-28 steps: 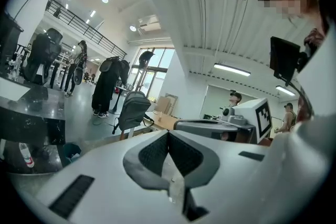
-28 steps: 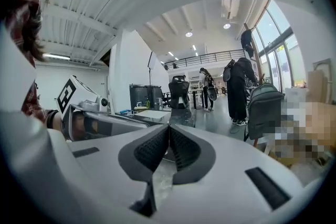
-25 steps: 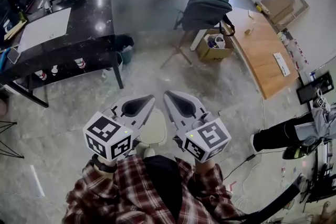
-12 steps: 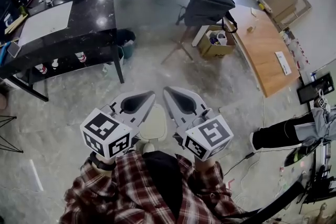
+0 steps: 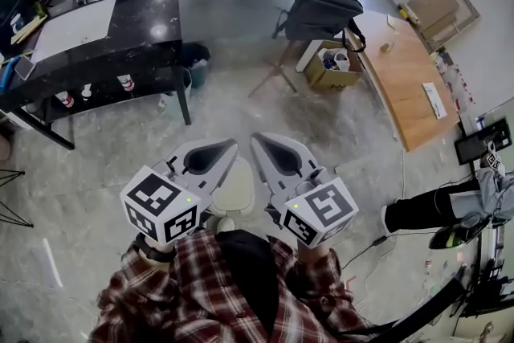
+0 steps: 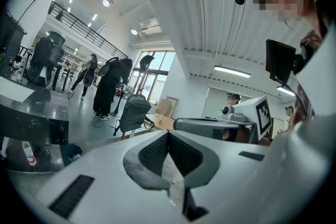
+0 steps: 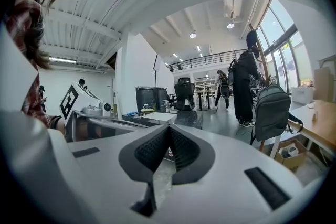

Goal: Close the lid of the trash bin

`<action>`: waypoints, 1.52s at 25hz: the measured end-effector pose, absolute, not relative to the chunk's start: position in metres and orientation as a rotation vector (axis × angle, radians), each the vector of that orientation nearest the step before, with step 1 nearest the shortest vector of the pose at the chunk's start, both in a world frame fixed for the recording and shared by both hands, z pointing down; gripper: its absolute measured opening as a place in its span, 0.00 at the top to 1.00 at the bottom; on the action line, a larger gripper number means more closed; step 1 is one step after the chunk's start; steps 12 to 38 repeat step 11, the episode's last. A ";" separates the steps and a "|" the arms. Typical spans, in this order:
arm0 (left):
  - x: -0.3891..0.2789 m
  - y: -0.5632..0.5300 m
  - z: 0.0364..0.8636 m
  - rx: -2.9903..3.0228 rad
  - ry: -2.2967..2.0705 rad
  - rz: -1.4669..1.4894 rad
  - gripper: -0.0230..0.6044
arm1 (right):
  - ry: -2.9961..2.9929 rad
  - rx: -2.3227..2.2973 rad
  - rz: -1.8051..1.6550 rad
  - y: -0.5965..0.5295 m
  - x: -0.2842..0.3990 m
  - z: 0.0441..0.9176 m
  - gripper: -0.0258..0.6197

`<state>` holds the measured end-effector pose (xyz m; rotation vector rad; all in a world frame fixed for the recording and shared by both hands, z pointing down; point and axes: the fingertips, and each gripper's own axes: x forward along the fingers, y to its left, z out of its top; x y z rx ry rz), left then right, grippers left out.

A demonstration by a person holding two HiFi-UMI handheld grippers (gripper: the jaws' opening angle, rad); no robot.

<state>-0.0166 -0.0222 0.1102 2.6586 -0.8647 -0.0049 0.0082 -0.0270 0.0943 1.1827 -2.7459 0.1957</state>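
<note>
Currently both grippers hang side by side over the floor, close in front of the plaid shirt, noses pointing away from the body. Left gripper: its own view shows the two dark ribbed pads meeting at the tip, jaws together, nothing caught between them. Right gripper: same story, pads pressed tip to tip and empty. Their tips sit near each other but apart, and the marker cubes, left and right, ride at the near ends. I see the bin as a pale rounded shape on the floor directly below, in the gap between the two grippers. Their bodies cover both of its sides, and neither gripper appears to touch it. I cannot tell from here how its lid sits. Neither gripper view shows the bin; both look out level across the room. Farther off, a black table stands upper left with a dark tub by its leg. A backpack rests on a chair ahead, with a cardboard box just below it and a wooden table to the right. A dark-trousered leg lies at the right edge.
</note>
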 end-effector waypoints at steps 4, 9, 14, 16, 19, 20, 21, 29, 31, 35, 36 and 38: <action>-0.016 -0.018 0.110 2.659 -0.871 -0.013 0.95 | -2.749 1.183 0.191 -0.022 0.010 0.095 0.94; -0.014 -0.011 0.112 2.658 -0.872 -0.020 0.95 | -2.748 1.181 0.183 -0.013 0.011 0.098 0.94; -0.013 -0.007 0.115 2.656 -0.872 -0.024 0.95 | -2.746 1.180 0.182 -0.009 0.012 0.101 0.94; -0.013 -0.007 0.115 2.656 -0.872 -0.024 0.95 | -2.746 1.180 0.182 -0.009 0.012 0.101 0.94; -0.013 -0.007 0.115 2.656 -0.872 -0.024 0.95 | -2.746 1.180 0.182 -0.009 0.012 0.101 0.94; -0.013 -0.007 0.115 2.656 -0.872 -0.024 0.95 | -2.746 1.180 0.182 -0.009 0.012 0.101 0.94; -0.013 -0.007 0.115 2.656 -0.872 -0.024 0.95 | -2.746 1.180 0.182 -0.009 0.012 0.101 0.94; -0.013 -0.007 0.115 2.656 -0.872 -0.024 0.95 | -2.746 1.180 0.182 -0.009 0.012 0.101 0.94; -0.013 -0.007 0.115 2.656 -0.872 -0.024 0.95 | -2.746 1.180 0.182 -0.009 0.012 0.101 0.94; -0.013 -0.007 0.115 2.656 -0.872 -0.024 0.95 | -2.746 1.180 0.182 -0.009 0.012 0.101 0.94; -0.013 -0.007 0.115 2.656 -0.872 -0.024 0.95 | -2.746 1.180 0.182 -0.009 0.012 0.101 0.94; -0.013 -0.007 0.115 2.656 -0.872 -0.024 0.95 | -2.746 1.180 0.182 -0.009 0.012 0.101 0.94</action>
